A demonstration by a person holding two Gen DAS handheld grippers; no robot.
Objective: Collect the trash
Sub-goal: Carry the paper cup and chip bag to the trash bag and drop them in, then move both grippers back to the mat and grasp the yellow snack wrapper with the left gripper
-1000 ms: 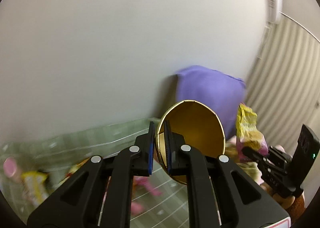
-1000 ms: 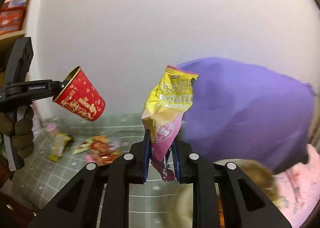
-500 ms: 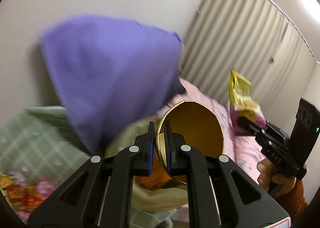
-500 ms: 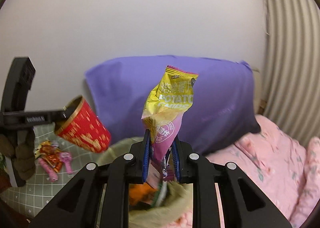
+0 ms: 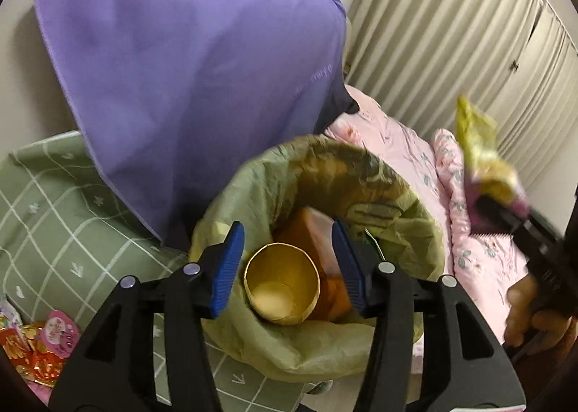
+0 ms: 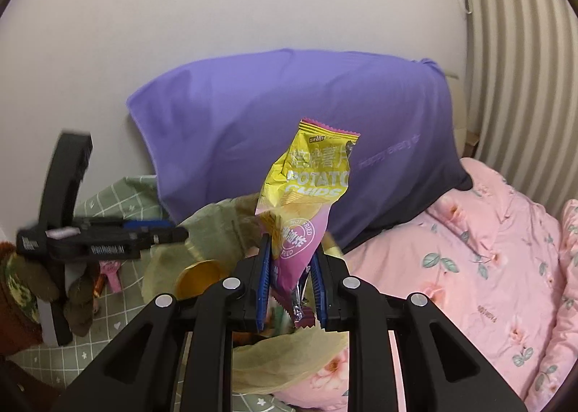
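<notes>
My left gripper [image 5: 287, 231] hovers over the mouth of an olive trash bag [image 5: 325, 155], its jaws opening. The gold-lined paper cup [image 5: 281, 289] lies loose inside the bag below the blue pads, touching neither. An orange packet lies beside the cup. My right gripper [image 6: 292, 246] is shut on the lower end of a yellow and pink potato chip bag [image 6: 310, 173], which it holds upright just above the trash bag's near rim [image 6: 289, 358]. In the right wrist view, the left gripper [image 6: 173, 231] reaches in from the left over the cup [image 6: 198, 274].
A purple pillow [image 5: 180, 69] leans on the wall behind the bag. A pink floral quilt [image 6: 487, 267] lies to the right and a green checked sheet [image 5: 54, 213] to the left. Red and pink wrappers [image 5: 36, 350] lie on the sheet. Ribbed curtains [image 5: 451, 33] hang at the right.
My left gripper swung from the wall to above the trash bag, then opened; the cup it held now lies in the bag. My right gripper carried the chip bag to the bag's rim.
</notes>
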